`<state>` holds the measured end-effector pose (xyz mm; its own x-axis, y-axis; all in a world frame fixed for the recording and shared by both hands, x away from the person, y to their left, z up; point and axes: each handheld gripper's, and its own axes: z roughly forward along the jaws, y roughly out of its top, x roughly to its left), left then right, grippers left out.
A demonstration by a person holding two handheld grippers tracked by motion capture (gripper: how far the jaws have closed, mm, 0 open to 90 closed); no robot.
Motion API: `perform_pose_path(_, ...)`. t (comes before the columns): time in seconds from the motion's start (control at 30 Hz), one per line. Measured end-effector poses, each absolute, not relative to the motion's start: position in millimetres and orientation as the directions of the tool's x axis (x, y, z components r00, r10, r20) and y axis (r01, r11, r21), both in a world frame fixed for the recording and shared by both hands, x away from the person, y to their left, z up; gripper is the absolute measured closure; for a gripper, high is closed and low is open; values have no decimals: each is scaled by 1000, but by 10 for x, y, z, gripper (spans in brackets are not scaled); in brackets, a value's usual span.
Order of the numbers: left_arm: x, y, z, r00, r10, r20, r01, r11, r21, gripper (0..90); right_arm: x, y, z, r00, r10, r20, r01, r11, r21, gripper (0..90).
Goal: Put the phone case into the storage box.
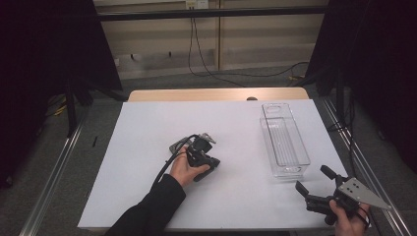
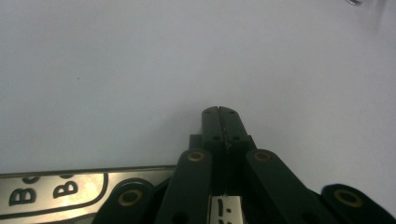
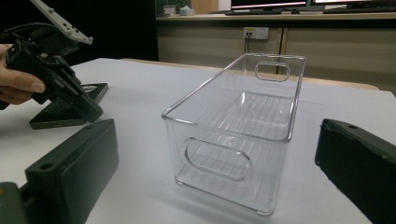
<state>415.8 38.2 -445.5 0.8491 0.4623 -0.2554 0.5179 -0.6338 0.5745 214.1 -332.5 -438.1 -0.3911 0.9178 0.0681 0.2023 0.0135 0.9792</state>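
The work surface is a smooth, matte white sheet [image 1: 147,147] laid over a wooden table [image 1: 216,94].

The clear plastic bin [image 3: 243,126] is rectangular, with rounded corners, a ribbed floor and an oval handle cut-out in each end wall. It stands upright on the sheet at the person's right, its long axis running away from the person. Nothing lies inside it.

A flat, dark, rectangular device [image 3: 70,109] lies on the sheet near the centre. In the left gripper view a glossy metallic face with bold black lettering shows at the lower left edge; the wording cannot be read.

The left gripper [image 2: 219,112] has its black jaws pressed together with nothing between them; its tips point down at the sheet, just beside the device.

The right gripper [image 1: 314,181] has its matte black jaws spread wide, one to each side of the bin's near end, apart from it.
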Motion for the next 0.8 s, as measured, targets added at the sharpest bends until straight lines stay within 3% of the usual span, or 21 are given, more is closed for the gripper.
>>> perform_pose_path(0.8, 3975, 692, -4441, 843, 459, -279, 531, -632, 565, 900, 2139, -3319, -4380, -391, 918, 68, 203, 13, 979, 0)
